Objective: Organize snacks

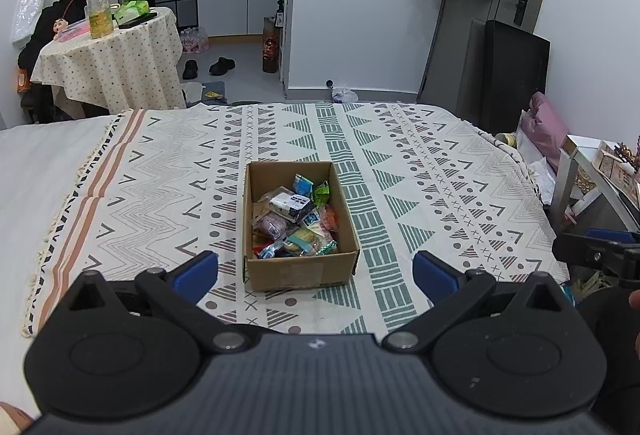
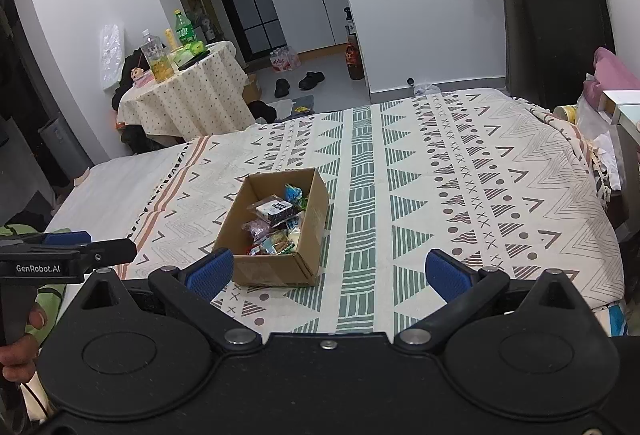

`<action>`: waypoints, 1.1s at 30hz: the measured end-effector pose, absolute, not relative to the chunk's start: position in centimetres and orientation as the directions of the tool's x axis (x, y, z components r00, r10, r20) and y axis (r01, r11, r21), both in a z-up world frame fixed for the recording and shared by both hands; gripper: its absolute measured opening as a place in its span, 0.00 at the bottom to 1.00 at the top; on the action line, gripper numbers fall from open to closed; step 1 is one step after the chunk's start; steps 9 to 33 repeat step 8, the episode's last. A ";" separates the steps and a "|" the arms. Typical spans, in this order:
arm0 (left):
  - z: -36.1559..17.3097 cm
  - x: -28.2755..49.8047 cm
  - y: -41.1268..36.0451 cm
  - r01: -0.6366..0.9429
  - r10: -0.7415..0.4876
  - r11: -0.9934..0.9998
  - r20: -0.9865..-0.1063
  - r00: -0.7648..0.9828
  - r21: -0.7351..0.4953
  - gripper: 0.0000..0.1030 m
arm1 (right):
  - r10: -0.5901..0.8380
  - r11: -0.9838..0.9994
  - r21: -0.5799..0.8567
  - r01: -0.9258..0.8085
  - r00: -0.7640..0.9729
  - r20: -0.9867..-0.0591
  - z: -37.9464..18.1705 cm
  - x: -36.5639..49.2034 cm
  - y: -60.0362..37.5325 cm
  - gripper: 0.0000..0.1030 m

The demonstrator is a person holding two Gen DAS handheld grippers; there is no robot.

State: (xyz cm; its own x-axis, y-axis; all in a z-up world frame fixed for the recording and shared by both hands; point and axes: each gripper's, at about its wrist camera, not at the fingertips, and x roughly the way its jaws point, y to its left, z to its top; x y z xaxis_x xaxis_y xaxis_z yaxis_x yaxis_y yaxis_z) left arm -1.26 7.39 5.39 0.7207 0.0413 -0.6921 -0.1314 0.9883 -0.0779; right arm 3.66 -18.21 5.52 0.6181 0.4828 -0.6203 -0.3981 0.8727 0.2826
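Plainly, the cardboard box (image 1: 298, 231) sits mid-bed on the patterned blanket (image 1: 420, 171), heaped with small wrapped snacks (image 1: 294, 217), and both the left tongs (image 1: 316, 271) and right tongs (image 2: 329, 273) hang wide and empty short of it. The packets look light, crinkly and slippery, some likely crushable. I would pinch each gently across its flat middle or sealed edge, topmost first.

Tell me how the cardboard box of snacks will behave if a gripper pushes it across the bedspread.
The cardboard box looks low and wide, so it would probably slide rather than tip. Its load is small snack packets, so it is likely light. The patterned bedspread is soft cloth and may bunch ahead of it. Both the left gripper and right gripper are open and clear.
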 end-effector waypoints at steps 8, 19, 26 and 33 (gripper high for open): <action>5.0 -1.0 7.3 -0.125 0.034 0.989 -0.693 0.720 -0.081 1.00 | 0.486 0.871 0.293 -0.393 0.614 -0.622 5.2 3.9 -18.0 1.00; 5.0 -1.0 7.3 -0.125 0.034 0.989 -0.693 0.720 -0.081 1.00 | 0.486 0.871 0.293 -0.393 0.614 -0.622 5.2 3.9 -18.0 1.00; 5.0 -1.0 7.3 -0.125 0.034 0.989 -0.693 0.720 -0.081 1.00 | 0.486 0.871 0.293 -0.393 0.614 -0.622 5.2 3.9 -18.0 1.00; 5.0 -1.0 7.3 -0.125 0.034 0.989 -0.693 0.720 -0.081 1.00 | 0.486 0.871 0.293 -0.393 0.614 -0.622 5.2 3.9 -18.0 1.00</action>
